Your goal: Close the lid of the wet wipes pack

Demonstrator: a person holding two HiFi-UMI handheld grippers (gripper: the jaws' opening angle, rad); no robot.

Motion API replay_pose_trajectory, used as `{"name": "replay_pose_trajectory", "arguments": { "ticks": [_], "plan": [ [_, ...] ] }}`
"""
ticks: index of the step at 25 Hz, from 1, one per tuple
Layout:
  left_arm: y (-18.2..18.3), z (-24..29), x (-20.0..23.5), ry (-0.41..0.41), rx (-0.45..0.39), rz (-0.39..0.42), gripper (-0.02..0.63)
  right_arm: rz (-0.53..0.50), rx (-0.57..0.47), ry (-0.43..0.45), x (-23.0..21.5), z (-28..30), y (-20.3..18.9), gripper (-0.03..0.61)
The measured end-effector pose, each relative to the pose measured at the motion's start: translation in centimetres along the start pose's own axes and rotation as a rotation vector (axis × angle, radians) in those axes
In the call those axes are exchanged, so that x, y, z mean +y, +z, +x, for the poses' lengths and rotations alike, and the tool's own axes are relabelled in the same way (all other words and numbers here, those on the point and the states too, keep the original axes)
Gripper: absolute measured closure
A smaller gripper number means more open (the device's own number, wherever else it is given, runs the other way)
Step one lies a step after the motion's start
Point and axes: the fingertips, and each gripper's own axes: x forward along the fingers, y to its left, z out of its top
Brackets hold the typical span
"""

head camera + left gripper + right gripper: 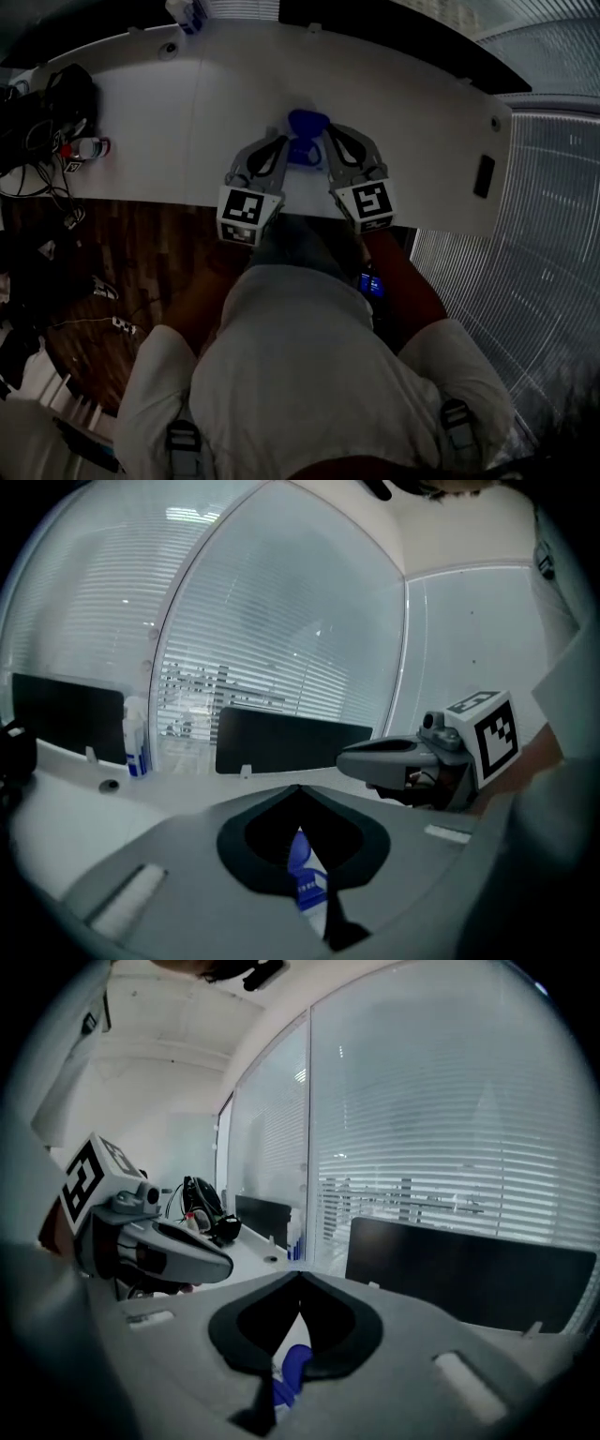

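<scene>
Cables [42,141] clutter the far left of the white table [187,103], well apart from our work. Our left gripper [279,142] hangs over the near edge of the table. In the left gripper view its jaws are pressed together at the tips with nothing pinched [300,787].

Just beyond and between both grippers lies the pack of wipes [306,155]. A rounded blue lid [307,122] seems to stand up from it, so we judge it open. Our right gripper [335,136] is just beside the pack and is likewise closed on nothing [300,1274].

We expect the pack to be light, soft and slick, so it is likely to slide or buckle under a push. The lid looks stiffer. We would steady the body with one gripper and press down near the lid's free edge with the other until it snaps.
</scene>
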Motion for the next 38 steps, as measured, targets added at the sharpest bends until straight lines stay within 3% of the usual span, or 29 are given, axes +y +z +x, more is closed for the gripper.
{"name": "replay_pose_trajectory", "arguments": {
  "ticks": [8,19,30,38],
  "plan": [
    [-11.2,3.5,3.0,0.027,0.261,-0.055,0.614,-0.057,0.146,0.095,-2.1,4.9,-6.5,0.577],
    [-20.5,5.1,2.7,0.020,0.495,-0.099,0.614,-0.141,0.384,0.214,-5.7,11.8,-15.6,0.577],
    [-24.2,5.4,2.3,0.037,0.561,-0.137,0.614,-0.225,0.549,0.331,-6.9,15.0,-20.8,0.577],
    [-24.9,5.7,2.5,0.051,0.577,-0.138,0.612,-0.044,0.594,0.536,-5.7,14.1,-21.1,0.577]
  ]
}}
